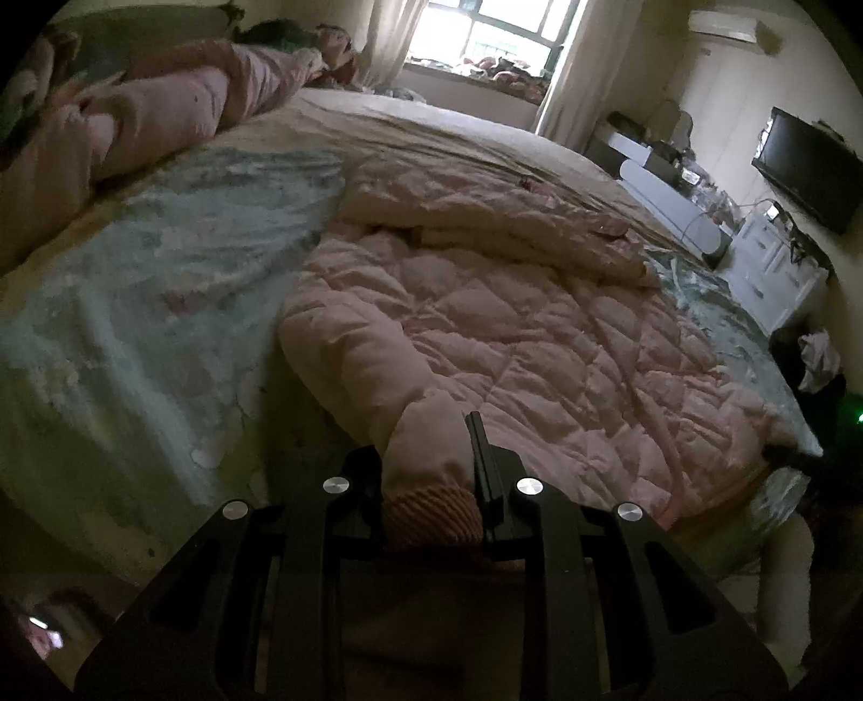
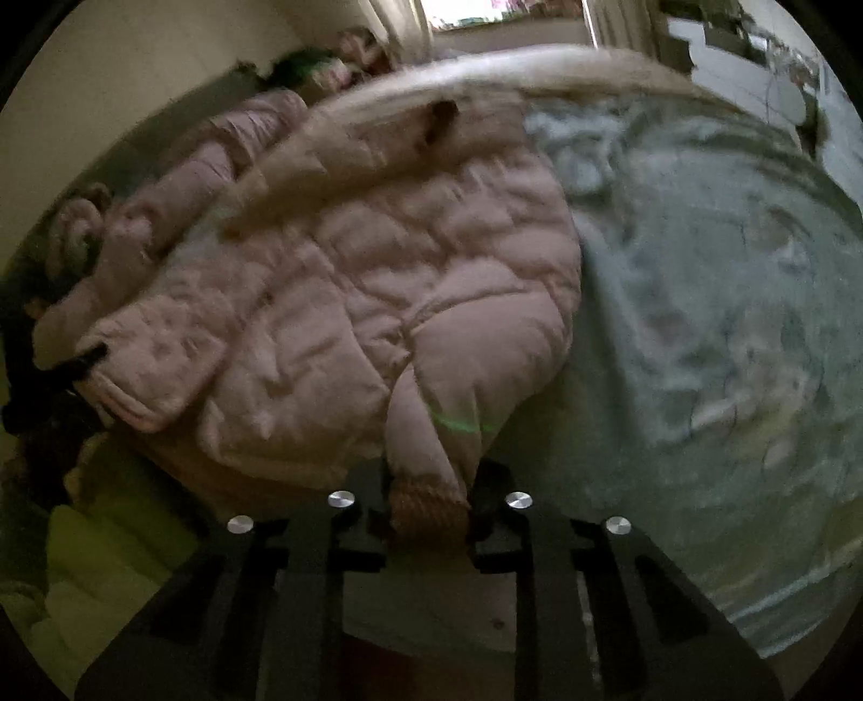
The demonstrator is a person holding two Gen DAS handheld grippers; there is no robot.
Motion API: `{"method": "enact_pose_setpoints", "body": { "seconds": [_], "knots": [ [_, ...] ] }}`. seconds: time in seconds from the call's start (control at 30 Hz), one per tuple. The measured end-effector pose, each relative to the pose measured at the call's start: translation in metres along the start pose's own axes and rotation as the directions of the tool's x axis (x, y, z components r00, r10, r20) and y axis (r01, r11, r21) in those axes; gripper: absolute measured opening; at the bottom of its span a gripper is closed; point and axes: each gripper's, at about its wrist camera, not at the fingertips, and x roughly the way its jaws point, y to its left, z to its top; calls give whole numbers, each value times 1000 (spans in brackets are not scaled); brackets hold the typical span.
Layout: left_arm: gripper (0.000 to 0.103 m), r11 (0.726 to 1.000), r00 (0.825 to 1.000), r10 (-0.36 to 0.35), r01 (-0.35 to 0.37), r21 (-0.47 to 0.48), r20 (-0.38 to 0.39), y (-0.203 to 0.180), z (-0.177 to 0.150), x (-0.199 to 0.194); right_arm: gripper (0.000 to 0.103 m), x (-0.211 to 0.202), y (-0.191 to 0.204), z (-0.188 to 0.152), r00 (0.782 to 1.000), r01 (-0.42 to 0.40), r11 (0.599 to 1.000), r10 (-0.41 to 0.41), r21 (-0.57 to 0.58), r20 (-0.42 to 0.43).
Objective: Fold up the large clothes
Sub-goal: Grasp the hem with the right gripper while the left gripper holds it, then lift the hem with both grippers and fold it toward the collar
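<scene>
A large pink quilted puffer jacket (image 1: pixel 485 323) lies spread on the bed; it also fills the middle of the right wrist view (image 2: pixel 350 269). My left gripper (image 1: pixel 431 485) is shut on one sleeve end, with its ribbed knit cuff (image 1: pixel 431 517) between the fingers. My right gripper (image 2: pixel 429 501) is shut on the other sleeve at its ribbed cuff (image 2: pixel 429 512). In the right wrist view the left-held sleeve end (image 2: pixel 135 377) shows at the left. The jacket's pale lining and collar (image 1: pixel 485 215) lie at its far side.
The bed has a pale blue-green patterned sheet (image 1: pixel 135 296) and a beige cover (image 1: pixel 431 124). Pink bedding (image 1: pixel 162 108) is piled at the head. A white dresser (image 1: pixel 776 269), a wall TV (image 1: pixel 809 167) and a window (image 1: pixel 485 32) are beyond the bed.
</scene>
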Motion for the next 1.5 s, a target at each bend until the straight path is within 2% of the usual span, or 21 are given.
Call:
{"method": "enact_pose_setpoints", "body": {
  "seconds": [0.1, 0.23, 0.5, 1.07, 1.5],
  "knots": [
    [16, 1000, 1000, 3, -3, 2, 16, -2, 3, -3, 15, -16, 9, 13, 995, -10, 999, 14, -43, 96],
    [16, 1000, 999, 11, -11, 7, 44, -3, 10, -7, 14, -29, 12, 30, 984, -11, 999, 19, -50, 178],
    [16, 999, 993, 32, -35, 24, 113, -5, 34, -18, 13, -39, 12, 61, 955, -18, 999, 27, -32, 296],
    [16, 995, 980, 71, -83, 57, 183, -10, 80, -19, 13, -41, 14, 116, 922, -13, 999, 30, -47, 385],
    [16, 992, 964, 88, -107, 63, 252, -8, 134, -14, 13, -42, 14, 173, 875, 11, 999, 11, -43, 484]
  ]
}}
